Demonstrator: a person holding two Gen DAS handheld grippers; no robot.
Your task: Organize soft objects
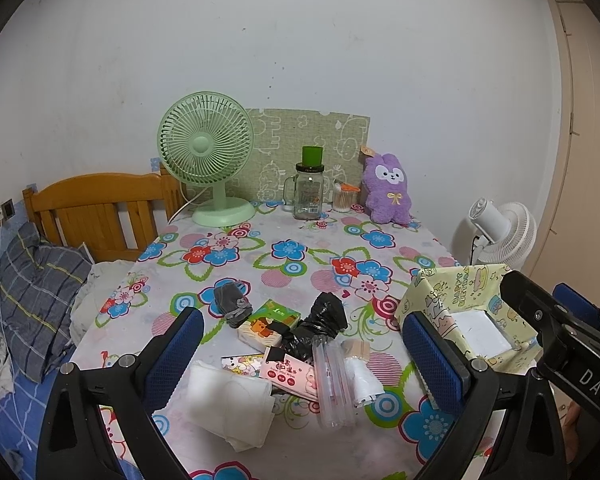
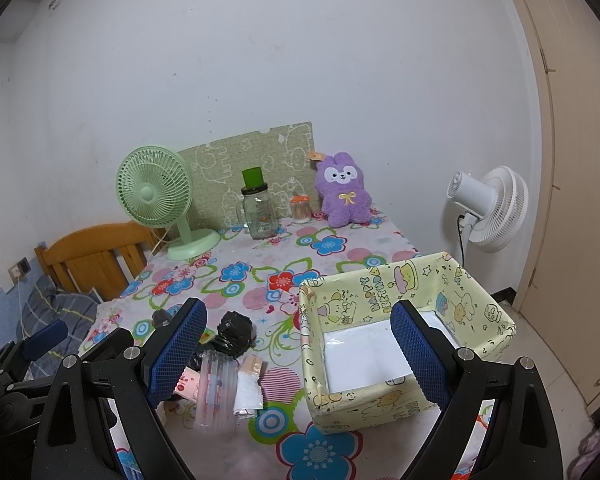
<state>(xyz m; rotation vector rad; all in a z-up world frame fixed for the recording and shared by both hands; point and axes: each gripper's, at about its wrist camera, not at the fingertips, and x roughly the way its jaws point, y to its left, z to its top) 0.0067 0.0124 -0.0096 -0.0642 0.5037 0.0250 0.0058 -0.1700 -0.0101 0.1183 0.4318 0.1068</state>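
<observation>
Presently on the flowered table:
- Left gripper: jaws spread wide, empty, hovering above the clutter at the near-left edge.
- Right gripper: jaws likewise wide apart, nothing held, straddling the near wall of the yellow box.
- Yellow box: open-topped, white floor bare, at the table's near-right corner, its right wall close to the table edge.
- Clutter pile, just left of the box: black plastic bag, grey sock, green tissue pack, white folded cloth, clear ribbed tube, pink packet; items touch or overlap.
- Middle of the table: open cloth between pile and back row.
- Back edge, against the wall: green fan, glass jar, purple plush rabbit.
</observation>
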